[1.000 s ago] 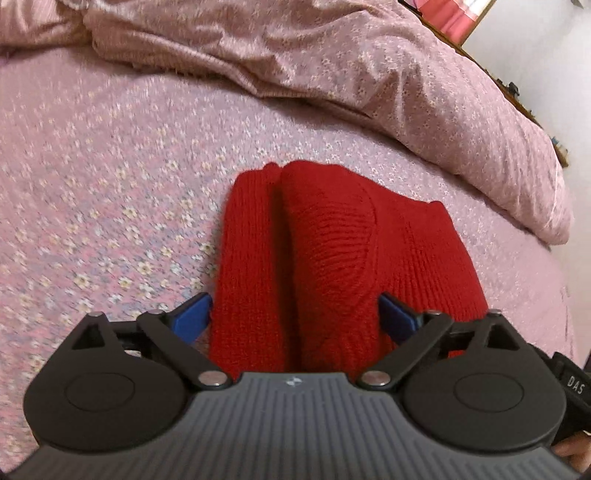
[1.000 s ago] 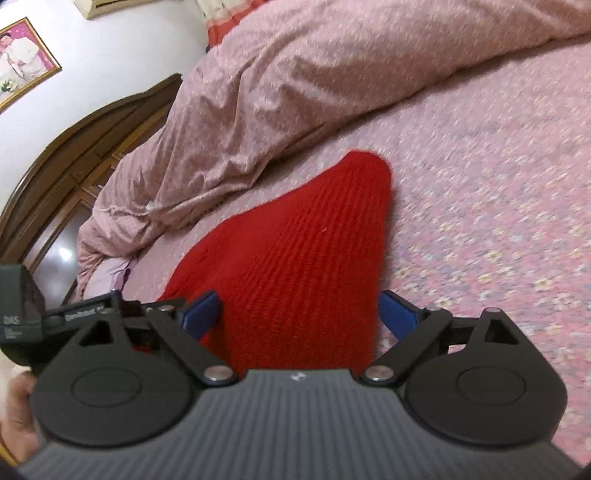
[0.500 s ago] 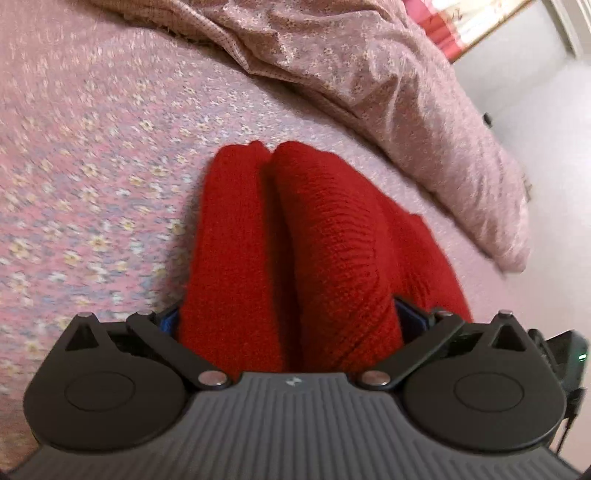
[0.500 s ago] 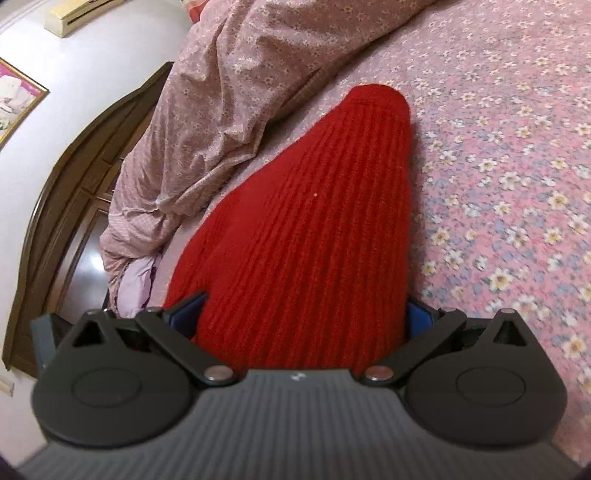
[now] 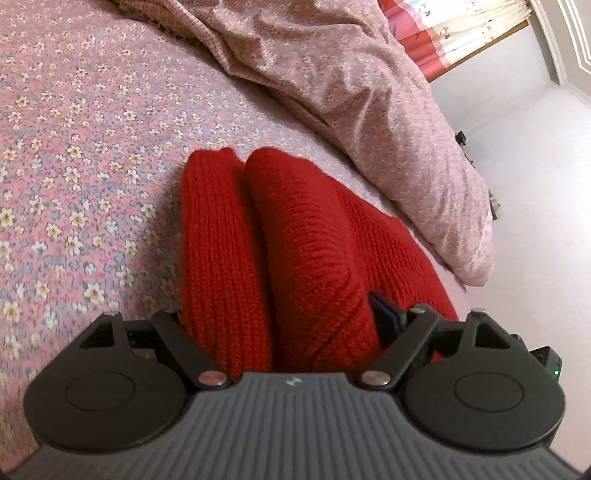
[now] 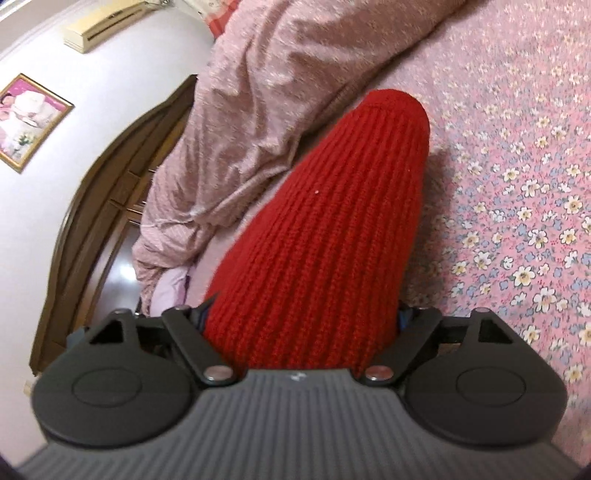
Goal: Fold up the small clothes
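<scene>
Both claws — left gripper (image 5: 280, 314) and right gripper (image 6: 301, 317) — clamp the red rib-knit garment (image 5: 295, 236), bunched into rounded folds on the floral bedsheet (image 5: 74, 147).

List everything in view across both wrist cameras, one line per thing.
red knit garment: one, red, lying bunched on the bed, its near end between the jaws of both grippers
floral bedsheet: one, pink with small flowers, under the garment
duvet: one, dusty pink, heaped along the bed beyond the garment
headboard: one, dark brown wood, at the bed's end in the right wrist view
framed picture: one, gold frame, on the white wall
air conditioner: one, cream, high on the wall
curtain: one, red and cream, top right of the left wrist view
left gripper: one, black, closed on the garment
right gripper: one, black, closed on the garment
</scene>
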`<move>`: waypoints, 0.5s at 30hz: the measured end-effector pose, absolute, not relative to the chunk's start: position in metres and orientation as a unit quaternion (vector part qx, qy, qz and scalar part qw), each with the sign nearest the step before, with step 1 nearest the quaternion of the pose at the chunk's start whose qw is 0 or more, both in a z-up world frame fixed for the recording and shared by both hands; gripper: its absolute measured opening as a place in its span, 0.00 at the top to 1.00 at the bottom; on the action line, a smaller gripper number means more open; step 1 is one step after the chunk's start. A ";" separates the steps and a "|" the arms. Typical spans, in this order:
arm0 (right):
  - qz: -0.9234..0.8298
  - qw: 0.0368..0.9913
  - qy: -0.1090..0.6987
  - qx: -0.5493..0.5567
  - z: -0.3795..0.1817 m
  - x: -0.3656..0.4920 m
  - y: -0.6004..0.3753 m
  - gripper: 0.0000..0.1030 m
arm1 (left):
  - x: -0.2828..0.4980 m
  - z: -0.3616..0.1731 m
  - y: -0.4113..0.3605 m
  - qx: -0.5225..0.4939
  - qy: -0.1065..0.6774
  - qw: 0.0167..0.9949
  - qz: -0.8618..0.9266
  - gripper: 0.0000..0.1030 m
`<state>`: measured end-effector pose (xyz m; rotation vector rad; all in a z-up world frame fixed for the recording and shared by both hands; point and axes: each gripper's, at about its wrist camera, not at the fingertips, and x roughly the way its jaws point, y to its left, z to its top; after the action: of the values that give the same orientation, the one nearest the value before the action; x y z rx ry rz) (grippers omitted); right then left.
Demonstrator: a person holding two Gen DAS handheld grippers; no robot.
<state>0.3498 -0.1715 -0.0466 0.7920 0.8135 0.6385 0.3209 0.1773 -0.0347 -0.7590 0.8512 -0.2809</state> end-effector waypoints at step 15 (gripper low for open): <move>0.320 0.806 0.336 0.368 0.015 0.264 -0.205 0.19 | 0.231 0.038 0.140 -0.350 0.367 0.846 -0.166 0.17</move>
<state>0.2635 -0.2049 0.0150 0.7869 0.7186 0.6840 0.2312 0.1401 0.0375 -0.7378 0.7739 -0.3507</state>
